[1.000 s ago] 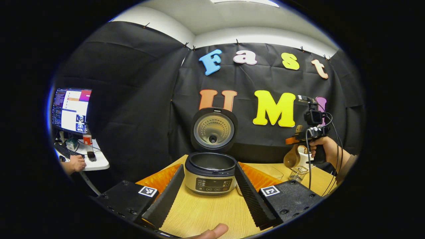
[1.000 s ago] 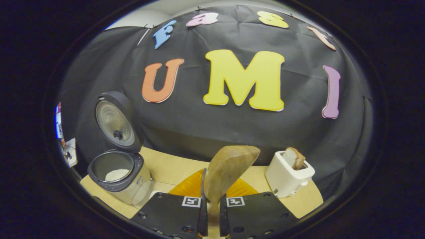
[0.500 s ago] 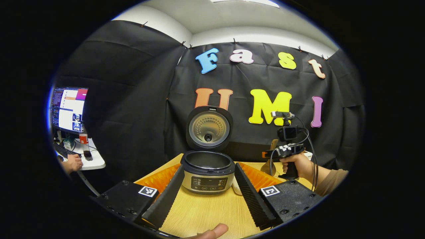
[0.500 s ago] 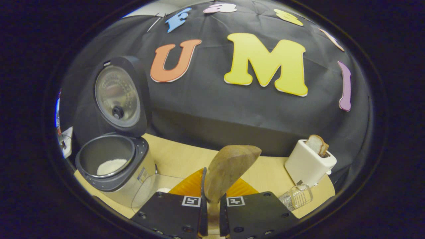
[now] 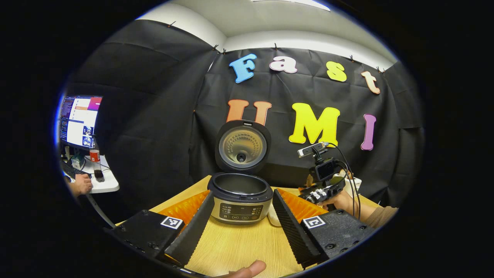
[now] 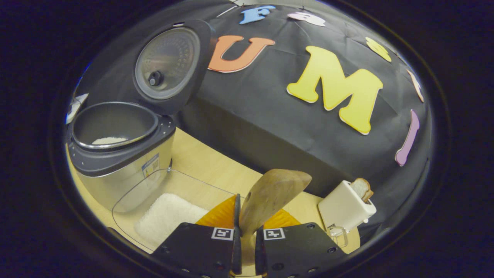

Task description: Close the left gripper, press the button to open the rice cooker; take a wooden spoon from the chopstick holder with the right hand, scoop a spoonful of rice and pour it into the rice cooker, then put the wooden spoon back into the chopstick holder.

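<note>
With my right gripper (image 6: pixel 247 247) clamped on the wooden spoon (image 6: pixel 270 197) and the left gripper (image 5: pixel 241 227) wide open, empty, scooping too fast could scatter rice (image 6: pixel 166 216) beside the rice cooker (image 6: pixel 115 154).

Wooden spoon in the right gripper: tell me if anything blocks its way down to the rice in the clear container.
Nothing visible does. The right gripper grips the wooden spoon, and the rice lies uncovered in the open-topped clear container just left of it, beside the rice cooker.
</note>
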The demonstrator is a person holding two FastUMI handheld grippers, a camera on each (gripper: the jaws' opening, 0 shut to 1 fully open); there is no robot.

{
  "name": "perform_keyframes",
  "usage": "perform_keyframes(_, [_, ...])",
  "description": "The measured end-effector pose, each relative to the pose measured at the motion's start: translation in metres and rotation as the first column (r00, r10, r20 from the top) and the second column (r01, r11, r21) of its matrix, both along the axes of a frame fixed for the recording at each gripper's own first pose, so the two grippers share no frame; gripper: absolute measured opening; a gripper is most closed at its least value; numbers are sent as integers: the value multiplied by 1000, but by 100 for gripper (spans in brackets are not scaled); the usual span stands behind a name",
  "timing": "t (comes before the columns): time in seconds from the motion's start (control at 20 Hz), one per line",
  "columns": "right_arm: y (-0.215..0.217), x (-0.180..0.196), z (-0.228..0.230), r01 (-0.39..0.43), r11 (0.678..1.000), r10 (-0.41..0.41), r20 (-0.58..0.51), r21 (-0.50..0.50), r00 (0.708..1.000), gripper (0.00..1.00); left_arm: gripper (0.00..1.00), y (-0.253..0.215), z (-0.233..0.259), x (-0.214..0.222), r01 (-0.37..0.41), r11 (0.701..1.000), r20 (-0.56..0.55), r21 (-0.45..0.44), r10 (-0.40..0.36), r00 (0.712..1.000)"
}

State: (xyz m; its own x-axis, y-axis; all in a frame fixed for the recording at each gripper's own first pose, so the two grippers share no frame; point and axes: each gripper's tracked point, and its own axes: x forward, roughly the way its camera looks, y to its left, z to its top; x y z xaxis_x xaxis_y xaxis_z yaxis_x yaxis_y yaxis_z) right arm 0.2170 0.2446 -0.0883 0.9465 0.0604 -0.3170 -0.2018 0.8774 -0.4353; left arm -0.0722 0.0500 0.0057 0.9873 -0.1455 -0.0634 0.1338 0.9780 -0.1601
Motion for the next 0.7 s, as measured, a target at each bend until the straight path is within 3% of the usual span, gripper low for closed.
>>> perform_keyframes(0.15, [4,-6,-6,25,1000,-25,-8,14,1000,13,97,-1,1,-2,3,1000,-1,3,-3,1000])
perform_keyframes(0.2, [5,-9,-9,41,998,-40,-24,41,999,13,100,-2,2,-2,5,1000,2,2,-5,1000])
perform_keyframes(0.35, [17,-20,-23,69,990,-56,-104,124,993,13,97,-3,4,-3,12,1000,7,-4,-12,1000])
perform_keyframes(0.7, [30,-33,-28,187,923,-112,-231,336,967,13,97,-6,3,-3,36,999,6,-10,-36,999])
